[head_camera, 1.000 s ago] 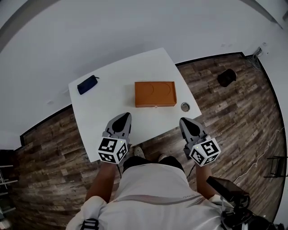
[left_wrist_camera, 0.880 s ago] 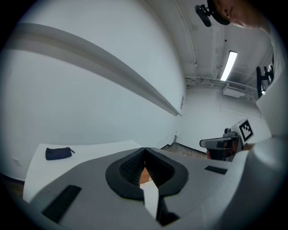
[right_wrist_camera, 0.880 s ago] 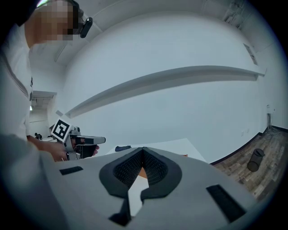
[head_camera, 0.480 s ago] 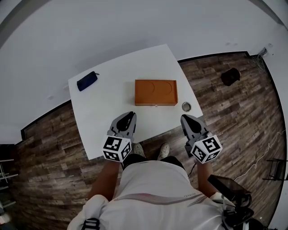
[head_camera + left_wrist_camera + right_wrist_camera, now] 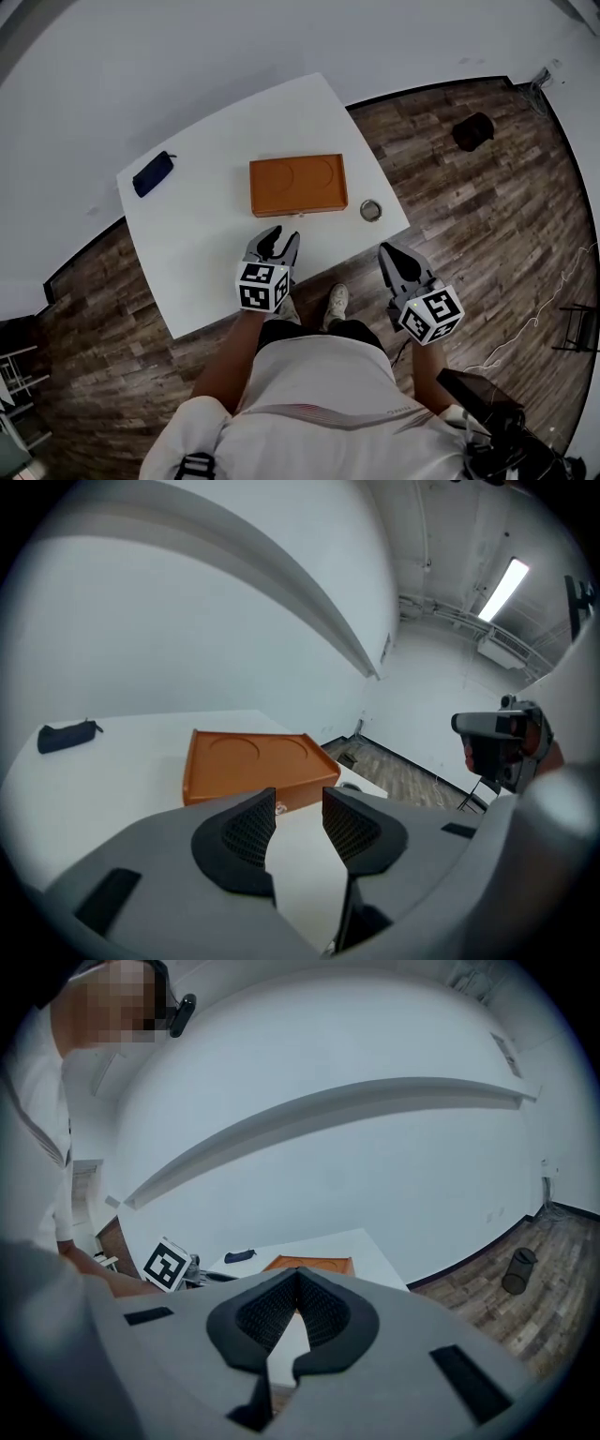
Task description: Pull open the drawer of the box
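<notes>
I see the flat orange rectangular box (image 5: pixel 298 185) lying near the middle of the white square surface (image 5: pixel 206 244), its long axis running left to right across my head view. Its top, with two shallow round recesses, faces up. One long side faces the operator, and a small pull (image 5: pixel 302 216) sits on that face. The left claw (image 5: pixel 281 234) hangs over the near part of the surface, pointing at that long face and slightly down. Its jaws have just been opening and now stand apart with nothing between them. In the left gripper view the box (image 5: pixel 253 761) sits just beyond the claw (image 5: pixel 300 803), apart from it, with the pull (image 5: pixel 279 807) peeking out beside the left pad. The right claw (image 5: pixel 386 251) is off the surface's near right edge, over the wood-plank floor (image 5: pixel 487 234), well to the right of the box. In the right gripper view its jaws (image 5: pixel 298 1279) are together at the tips and hold nothing. A dark blue pouch (image 5: pixel 153 173) lies at the far left corner, and a small round metal dish (image 5: pixel 372 209) sits just right of the box.
</notes>
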